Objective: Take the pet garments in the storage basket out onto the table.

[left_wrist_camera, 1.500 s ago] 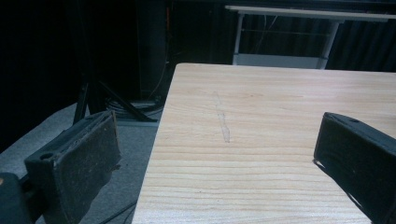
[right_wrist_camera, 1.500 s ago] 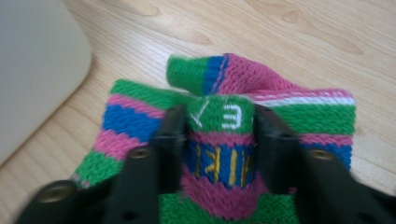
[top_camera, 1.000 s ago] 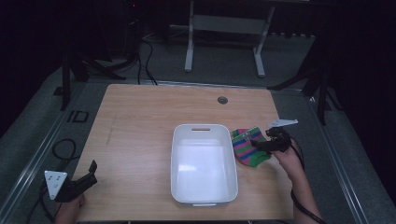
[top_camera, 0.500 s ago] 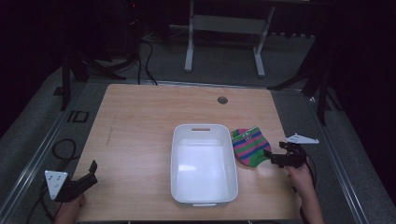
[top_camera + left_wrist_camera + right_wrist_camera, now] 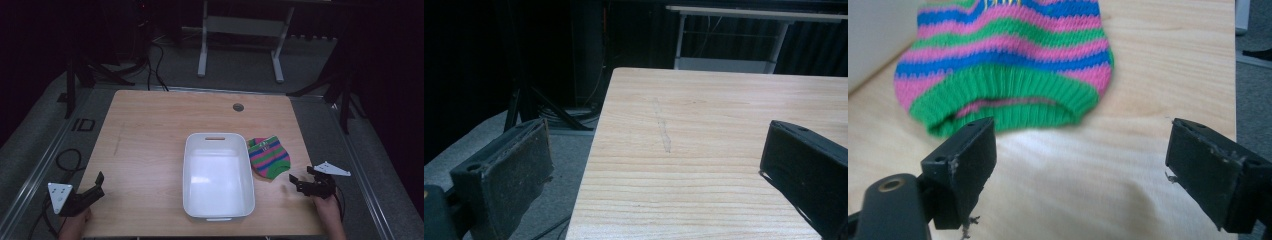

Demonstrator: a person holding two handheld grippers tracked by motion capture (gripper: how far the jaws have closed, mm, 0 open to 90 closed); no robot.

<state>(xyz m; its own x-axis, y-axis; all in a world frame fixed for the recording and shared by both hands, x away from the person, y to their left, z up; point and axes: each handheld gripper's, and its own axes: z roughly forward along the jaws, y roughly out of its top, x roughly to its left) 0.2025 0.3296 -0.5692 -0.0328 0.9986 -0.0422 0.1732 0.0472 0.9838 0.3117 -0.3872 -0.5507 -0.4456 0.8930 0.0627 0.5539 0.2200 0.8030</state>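
I am keeping my left gripper point(image 5: 98, 185) parked at the desk's point(image 5: 150, 125) near left corner, its jaws spread wide with nothing between them — in the left gripper view I am seeing only bare wood grain and the desk's left edge past them. From there it is playing no part, so I am not expecting trouble on that side unless I am swinging it carelessly across toward the tub point(image 5: 218, 175).

The white tub is sitting in the middle of the desk, closer to the near edge, empty as far as I can tell. Just beside its right wall the striped sock point(image 5: 269, 157) is lying flat, its green cuff turned toward my right gripper point(image 5: 299, 182), which is hovering near the desk's near right corner with jaws gaping and holding nothing.

The risks I am weighing: the cuff is lying flat against the wood, so the jaws may be closing on air above it, or catching a single layer and letting the sock slip free on the lift. Coming in too low, I may be scraping the pads on the desk. The sock is also hanging close to the tub — the wall is standing right where I would be carrying it, so a low lift could be dragging the fabric against the rim point(image 5: 251, 170).
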